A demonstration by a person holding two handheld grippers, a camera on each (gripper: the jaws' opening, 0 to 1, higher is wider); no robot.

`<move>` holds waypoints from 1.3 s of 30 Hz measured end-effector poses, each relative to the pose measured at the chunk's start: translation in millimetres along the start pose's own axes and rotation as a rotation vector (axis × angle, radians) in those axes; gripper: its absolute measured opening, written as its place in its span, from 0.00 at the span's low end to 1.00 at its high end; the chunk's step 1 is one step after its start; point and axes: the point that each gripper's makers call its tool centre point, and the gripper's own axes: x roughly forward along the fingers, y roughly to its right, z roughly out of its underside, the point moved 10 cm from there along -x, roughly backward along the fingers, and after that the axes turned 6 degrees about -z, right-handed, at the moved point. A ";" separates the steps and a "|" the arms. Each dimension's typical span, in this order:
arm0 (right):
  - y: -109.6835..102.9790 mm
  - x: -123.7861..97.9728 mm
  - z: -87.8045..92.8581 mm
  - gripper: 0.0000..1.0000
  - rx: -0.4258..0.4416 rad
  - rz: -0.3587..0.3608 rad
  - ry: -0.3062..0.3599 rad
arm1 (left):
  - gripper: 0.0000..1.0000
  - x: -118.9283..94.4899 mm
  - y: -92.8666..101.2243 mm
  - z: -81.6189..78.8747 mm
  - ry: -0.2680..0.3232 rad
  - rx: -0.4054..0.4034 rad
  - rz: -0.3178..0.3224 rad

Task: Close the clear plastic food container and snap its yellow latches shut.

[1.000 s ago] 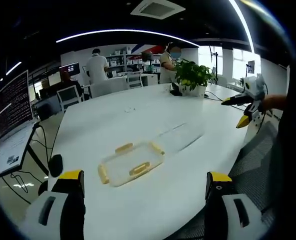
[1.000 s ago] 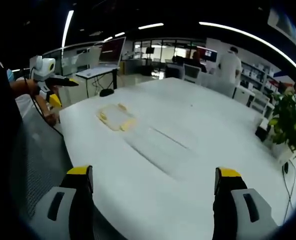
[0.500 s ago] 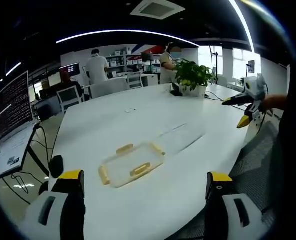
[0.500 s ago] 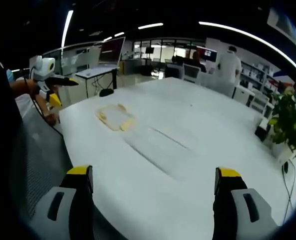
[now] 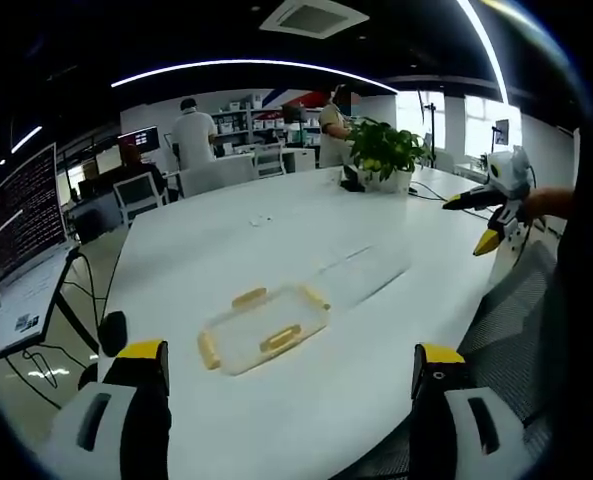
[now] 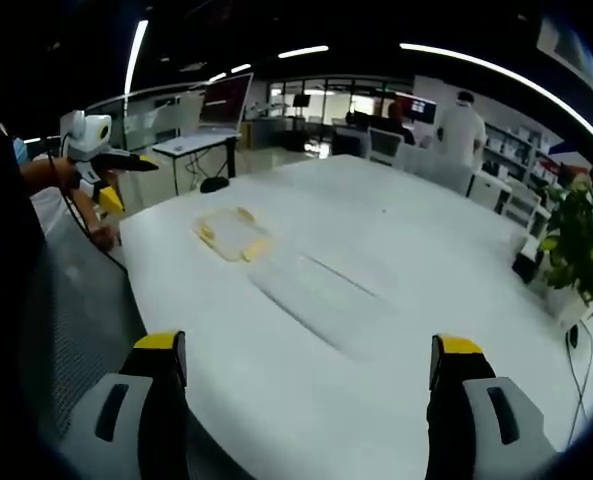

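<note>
On the white counter of an open office we find the lid with yellow latches beside the clear container, both tools released and clear; next, lift the lid across.

An open office under a dark ceiling crossed by long light strips, with a square vent overhead. A large white surface spreads wide; a potted plant stands near its far edge. Beyond its left edge a laptop sits on a side desk. Office chairs, shelves and bright windows line the far wall, where people stand.
</note>
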 end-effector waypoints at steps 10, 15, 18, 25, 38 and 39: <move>0.5 -0.8 1.5 0.99 0.003 -0.001 -0.006 | 0.99 1.0 0.5 0.4 -0.002 0.001 0.002; 1.5 -0.5 0.3 0.99 0.003 0.000 -0.005 | 0.99 1.1 -1.0 -0.1 -0.004 0.006 0.004; 2.1 -0.7 -0.2 0.99 0.001 0.001 -0.005 | 0.99 1.3 -2.0 -0.5 -0.006 0.008 0.005; 4.7 -1.3 -2.0 0.99 -0.008 0.004 -0.012 | 0.98 2.1 -6.0 -1.5 -0.006 0.009 0.006; 10.0 6.1 -17.5 0.87 -0.082 -0.066 -0.001 | 0.93 4.2 -17.6 -3.3 -0.015 0.025 0.028; 10.8 7.6 -19.1 0.87 -0.089 -0.074 -0.006 | 0.93 4.6 -19.6 -3.9 -0.015 0.026 0.029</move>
